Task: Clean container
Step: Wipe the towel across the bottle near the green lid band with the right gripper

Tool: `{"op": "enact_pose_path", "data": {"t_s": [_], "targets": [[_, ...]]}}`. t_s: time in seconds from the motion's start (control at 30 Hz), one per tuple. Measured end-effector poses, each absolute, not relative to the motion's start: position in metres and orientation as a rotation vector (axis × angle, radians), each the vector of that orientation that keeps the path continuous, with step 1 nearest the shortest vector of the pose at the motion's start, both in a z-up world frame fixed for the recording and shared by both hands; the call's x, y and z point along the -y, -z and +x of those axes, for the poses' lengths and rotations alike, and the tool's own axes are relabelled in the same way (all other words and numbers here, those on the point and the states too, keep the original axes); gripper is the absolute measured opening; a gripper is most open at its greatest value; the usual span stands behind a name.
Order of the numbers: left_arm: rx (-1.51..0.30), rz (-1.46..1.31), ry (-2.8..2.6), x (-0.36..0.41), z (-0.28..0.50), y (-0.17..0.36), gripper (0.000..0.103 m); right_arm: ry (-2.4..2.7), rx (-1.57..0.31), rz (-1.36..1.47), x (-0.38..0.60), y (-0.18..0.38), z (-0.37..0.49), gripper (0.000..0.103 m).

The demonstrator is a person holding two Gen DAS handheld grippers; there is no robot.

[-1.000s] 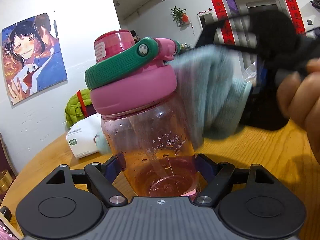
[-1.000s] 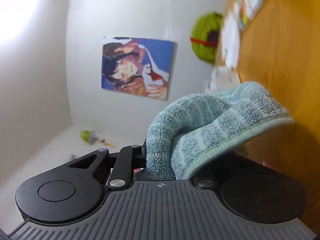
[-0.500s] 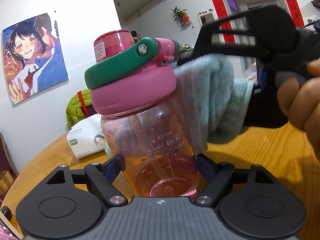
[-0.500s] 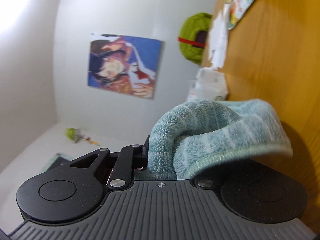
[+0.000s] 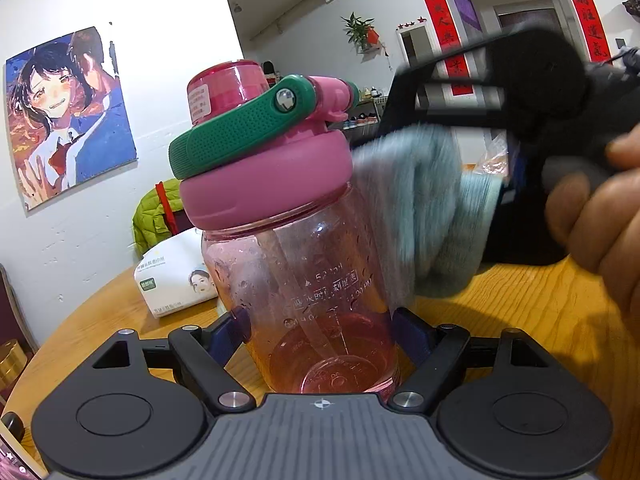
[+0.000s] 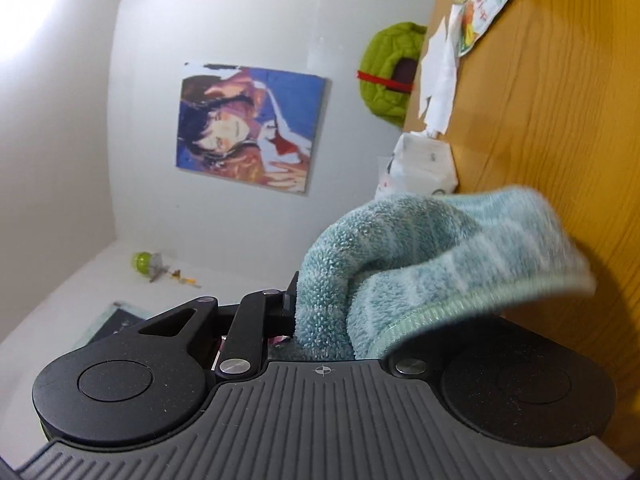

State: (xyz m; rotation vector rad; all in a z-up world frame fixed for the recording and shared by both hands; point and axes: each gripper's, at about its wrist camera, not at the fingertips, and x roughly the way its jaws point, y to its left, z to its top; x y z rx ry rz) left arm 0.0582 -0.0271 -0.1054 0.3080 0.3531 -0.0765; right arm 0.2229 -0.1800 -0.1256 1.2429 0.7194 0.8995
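You are clamping the left gripper (image 5: 320,330) on the lower body of the pink water bottle (image 5: 298,248), its blue pads pressing either side of the clear wall just above the base. The bottle is standing over the wooden table (image 5: 532,312), leaning a little, well in from the far edge where the tissue pack (image 5: 174,276) is lying; whether its base is resting on the wood is hidden behind the gripper.

Your right gripper (image 6: 320,320) is pinching the folded teal cloth (image 6: 420,276), and the cloth is pressing against the bottle's side just under the pink lid (image 5: 266,184).

The risks are these. You are pushing sideways high on the bottle while gripping it low, so a hard stroke is likely levering it round in the pads, especially with droplets wetting the wall. The cloth is bunching to one side of the jaws, so a fast pass may be dragging it loose. The green carry handle (image 5: 240,128) is jutting out above the lid, ready to snag the cloth's loose edge.
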Motion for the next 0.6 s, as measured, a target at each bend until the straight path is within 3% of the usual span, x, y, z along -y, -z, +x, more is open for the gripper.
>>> {"op": "enact_pose_path", "data": {"t_s": [0.17,0.3,0.4,0.6], "targets": [[-0.356,0.306,0.077,0.026,0.060,0.104,0.078,-0.721,-0.911,1.098,0.167,0.141,0.232,0.028],[-0.368,0.298,0.067,0.024,0.062,0.102,0.081,-0.710,-0.872,1.019,0.164,0.131,0.229,0.028],[-0.376,0.301,0.056,0.025,0.059,0.100,0.090,-0.709,-0.825,0.995,0.165,0.125,0.227,0.029],[-0.370,0.317,0.038,0.029,0.050,0.098,0.090,-0.684,-0.794,0.968,0.170,0.119,0.225,0.030]]}}
